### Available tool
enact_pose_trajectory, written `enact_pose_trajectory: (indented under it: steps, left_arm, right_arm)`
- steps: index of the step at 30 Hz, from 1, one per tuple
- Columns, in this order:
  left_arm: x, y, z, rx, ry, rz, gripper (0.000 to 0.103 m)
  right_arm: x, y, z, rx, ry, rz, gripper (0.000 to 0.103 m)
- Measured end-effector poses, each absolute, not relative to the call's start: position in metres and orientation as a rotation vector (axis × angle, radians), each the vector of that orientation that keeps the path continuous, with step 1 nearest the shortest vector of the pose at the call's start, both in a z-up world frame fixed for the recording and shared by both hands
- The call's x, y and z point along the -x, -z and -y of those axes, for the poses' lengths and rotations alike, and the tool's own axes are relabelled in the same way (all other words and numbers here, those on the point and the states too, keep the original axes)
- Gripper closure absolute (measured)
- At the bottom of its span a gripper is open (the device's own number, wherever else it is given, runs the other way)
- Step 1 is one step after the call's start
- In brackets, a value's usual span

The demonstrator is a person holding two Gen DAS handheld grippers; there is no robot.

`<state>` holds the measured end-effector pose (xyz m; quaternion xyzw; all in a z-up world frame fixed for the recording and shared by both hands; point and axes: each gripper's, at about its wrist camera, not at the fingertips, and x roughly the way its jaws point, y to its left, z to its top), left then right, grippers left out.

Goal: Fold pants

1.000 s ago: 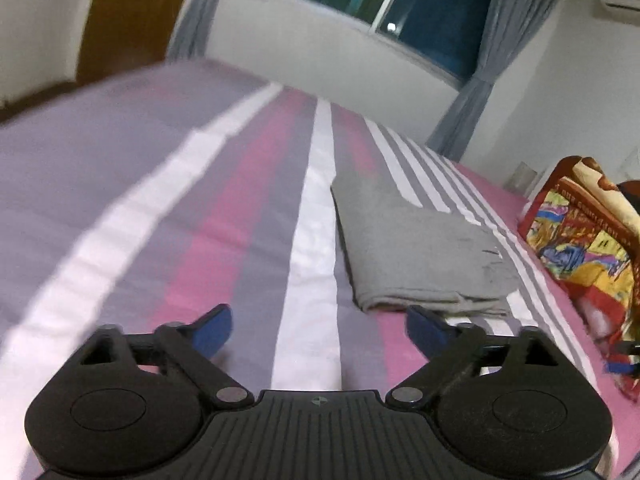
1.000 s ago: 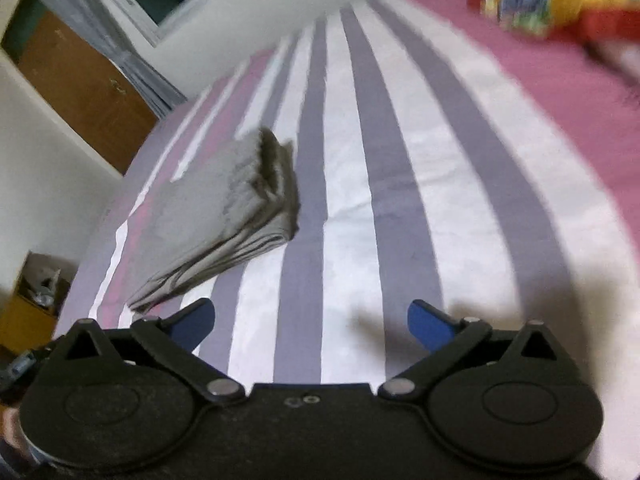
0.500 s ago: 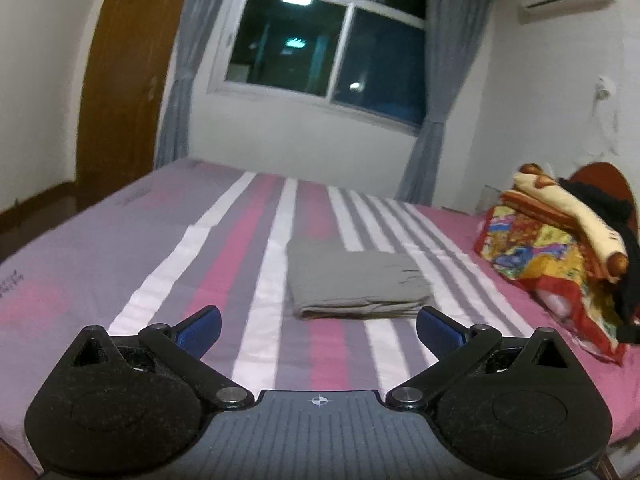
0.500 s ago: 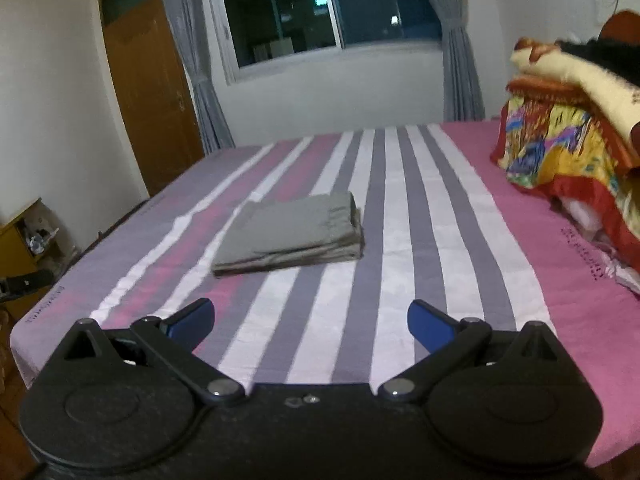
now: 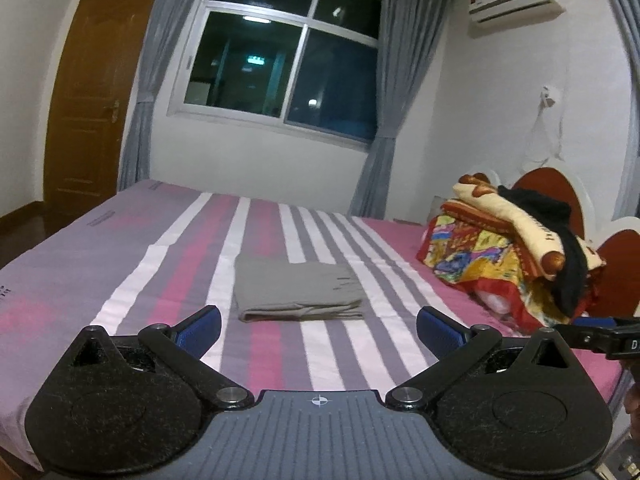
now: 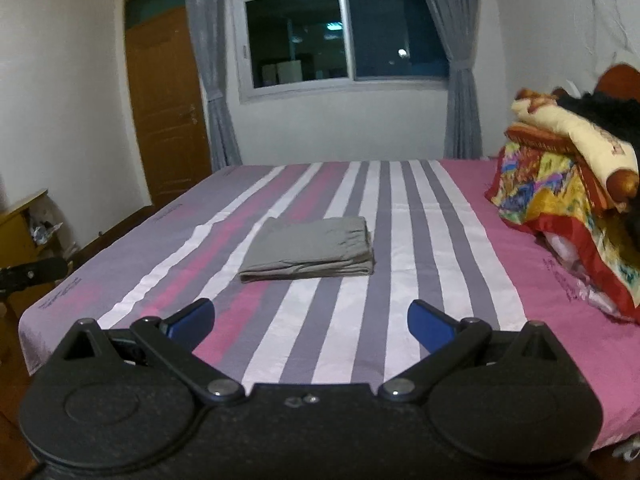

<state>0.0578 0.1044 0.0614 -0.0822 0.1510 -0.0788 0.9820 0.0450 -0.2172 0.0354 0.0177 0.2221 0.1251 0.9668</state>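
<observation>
Pants (image 5: 298, 293) folded on bed (image 5: 120, 272), both grippers' fingers (image 6: 191, 319) apart, empty

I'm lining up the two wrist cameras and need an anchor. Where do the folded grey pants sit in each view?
Left wrist: the folded grey pants lie just left of centre, on the striped bed, above the gap between the open fingers.
Right wrist: the pants lie at centre, again beyond the open fingers.
Shared landmark: the colourful blanket pile, right of the pants in both.
</observation>
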Motion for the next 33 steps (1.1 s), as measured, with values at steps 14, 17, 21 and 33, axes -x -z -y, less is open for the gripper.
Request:
enact_pose_trajectory:
  steps: [14,17,21,33]
  left_arm:
    - [0.035,-0.063,-0.075,0.147,0.189,-0.251,0.000]
    - [0.038,-0.063,-0.067,0.134,0.211,-0.245,0.000]
    - [0.036,-0.062,-0.066,0.131,0.212,-0.239,0.000]
    - [0.038,-0.064,-0.071,0.138,0.197,-0.224,0.000]
  right_arm:
    - [0.039,-0.036,0.191,-0.052,-0.285,-0.350,0.000]
    - [0.044,-0.042,0.180,-0.025,-0.283,-0.327,0.000]
    - [0.043,-0.049,0.168,-0.001,-0.289,-0.309,0.000]
    - [0.045,-0.047,0.161,0.023,-0.278,-0.305,0.000]
